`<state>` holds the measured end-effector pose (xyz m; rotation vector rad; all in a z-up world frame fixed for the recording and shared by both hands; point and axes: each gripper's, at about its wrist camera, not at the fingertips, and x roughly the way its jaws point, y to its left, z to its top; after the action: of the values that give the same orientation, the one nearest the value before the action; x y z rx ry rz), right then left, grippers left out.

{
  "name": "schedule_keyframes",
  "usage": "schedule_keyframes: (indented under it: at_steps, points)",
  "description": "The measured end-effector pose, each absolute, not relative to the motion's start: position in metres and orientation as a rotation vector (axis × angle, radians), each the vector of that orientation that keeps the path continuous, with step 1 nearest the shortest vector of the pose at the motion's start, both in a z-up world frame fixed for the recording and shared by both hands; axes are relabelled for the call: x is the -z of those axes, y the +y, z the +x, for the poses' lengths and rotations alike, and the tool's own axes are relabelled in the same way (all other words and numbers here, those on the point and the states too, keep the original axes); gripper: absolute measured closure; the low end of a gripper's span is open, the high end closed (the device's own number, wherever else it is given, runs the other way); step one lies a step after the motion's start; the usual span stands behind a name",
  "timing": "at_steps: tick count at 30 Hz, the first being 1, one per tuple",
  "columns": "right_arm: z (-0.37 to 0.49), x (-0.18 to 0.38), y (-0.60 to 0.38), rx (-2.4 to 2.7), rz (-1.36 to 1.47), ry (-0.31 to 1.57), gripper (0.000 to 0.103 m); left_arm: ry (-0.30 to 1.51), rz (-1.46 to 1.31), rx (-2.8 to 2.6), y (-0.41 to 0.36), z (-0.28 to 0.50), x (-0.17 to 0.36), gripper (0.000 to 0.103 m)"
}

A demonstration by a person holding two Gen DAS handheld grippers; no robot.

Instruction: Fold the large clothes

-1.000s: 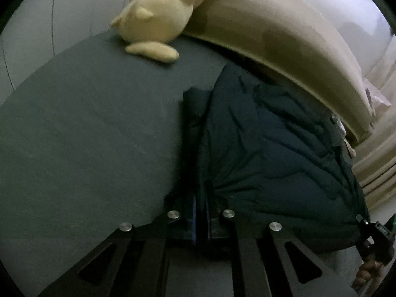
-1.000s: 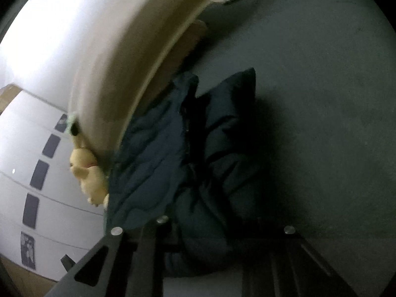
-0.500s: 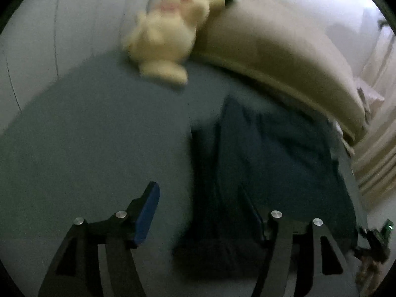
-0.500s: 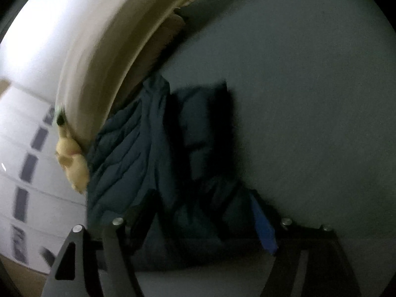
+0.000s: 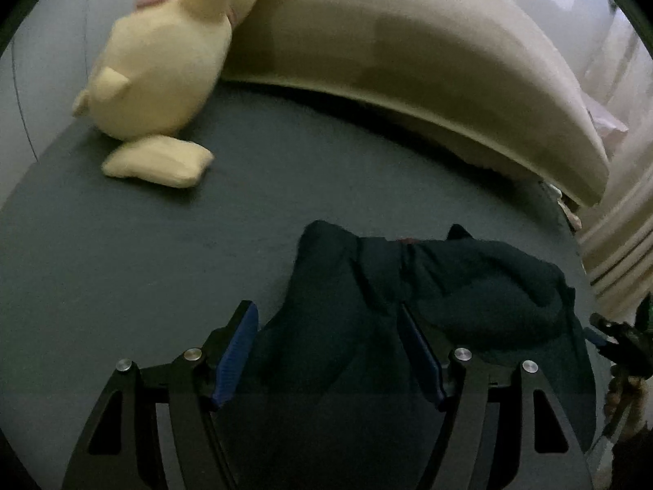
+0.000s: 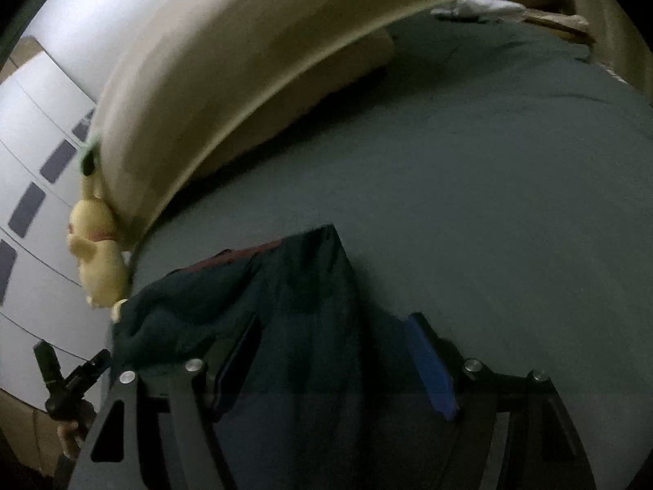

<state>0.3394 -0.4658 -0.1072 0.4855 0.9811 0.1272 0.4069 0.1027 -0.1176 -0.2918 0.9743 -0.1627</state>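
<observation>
A dark navy padded jacket (image 5: 428, 294) lies folded in a bundle on the dark grey bed sheet (image 5: 143, 253). My left gripper (image 5: 326, 314) hangs over the jacket's left part. Its jaws are opening, and the cloth lies loose between the blue pads (image 5: 238, 347), which do not press on it. In the right wrist view the jacket (image 6: 294, 298) fills the gap of my right gripper (image 6: 332, 320), which stands open and grips nothing. The right gripper's tool and the hand on it show at the left view's right edge (image 5: 620, 343).
A yellow plush toy (image 5: 163, 61) leans on the beige padded headboard (image 5: 428, 61) at the back left. Pale curtains (image 5: 620, 224) hang at the right. White cabinet fronts (image 6: 36, 171) stand behind the plush toy (image 6: 96, 253). Bare sheet (image 6: 489, 204) spreads to the right of the jacket.
Both grippers were shut on the jacket's near edge; both have let go and opened. They moved towards the headboard, and the jacket now lies as a shorter, doubled bundle.
</observation>
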Motion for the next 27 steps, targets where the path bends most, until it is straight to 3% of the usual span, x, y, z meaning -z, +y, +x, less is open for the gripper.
schedule_keyframes:
  at_steps: [2, 3, 4, 5, 6, 9, 12, 15, 18, 20, 22, 23, 24, 27]
  points:
    - [0.361, 0.118, -0.461, -0.125, 0.472, 1.019, 0.027, 0.992, -0.306, 0.169, 0.095, 0.416, 0.123, 0.032]
    - [0.365, 0.119, -0.459, -0.120, 0.460, 1.020, 0.033, 0.997, -0.306, 0.174, 0.092, 0.421, 0.124, 0.032]
    - [0.370, 0.119, -0.453, -0.148, 0.447, 1.015, 0.073, 0.998, -0.294, 0.177, 0.088, 0.423, 0.125, 0.040]
    - [0.372, 0.116, -0.448, -0.159, 0.429, 1.023, 0.081, 1.002, -0.252, 0.158, 0.083, 0.425, 0.126, 0.078]
    - [0.372, 0.108, -0.443, -0.153, 0.391, 1.014, 0.089, 1.019, -0.232, 0.163, 0.080, 0.428, 0.129, 0.084]
    - [0.370, 0.091, -0.439, -0.105, 0.305, 0.968, 0.095, 0.991, -0.193, 0.122, 0.076, 0.423, 0.131, 0.089]
    - [0.377, 0.112, -0.443, 0.003, 0.267, 1.025, 0.101, 1.007, -0.141, 0.065, 0.068, 0.425, 0.138, 0.090]
    - [0.372, 0.133, -0.448, -0.005, 0.322, 1.071, 0.101, 1.015, -0.117, 0.051, 0.063, 0.426, 0.141, 0.087]
    - [0.359, 0.120, -0.447, 0.020, 0.333, 0.994, 0.099, 0.951, -0.054, 0.034, 0.059, 0.416, 0.119, 0.077]
    - [0.349, 0.097, -0.445, 0.079, 0.295, 0.929, 0.098, 0.874, -0.040, -0.049, 0.062, 0.404, 0.097, 0.043]
    - [0.338, 0.070, -0.439, 0.141, 0.242, 0.845, 0.097, 0.740, -0.079, -0.125, 0.065, 0.387, 0.072, 0.030]
    - [0.334, 0.060, -0.432, 0.127, 0.241, 0.816, 0.096, 0.704, -0.094, -0.125, 0.062, 0.383, 0.064, 0.030]
    - [0.333, 0.053, -0.418, 0.091, 0.240, 0.807, 0.087, 0.695, -0.100, -0.101, 0.050, 0.384, 0.057, 0.030]
    - [0.338, 0.055, -0.367, -0.034, 0.183, 0.856, 0.014, 0.733, -0.073, 0.021, 0.006, 0.388, 0.055, 0.030]
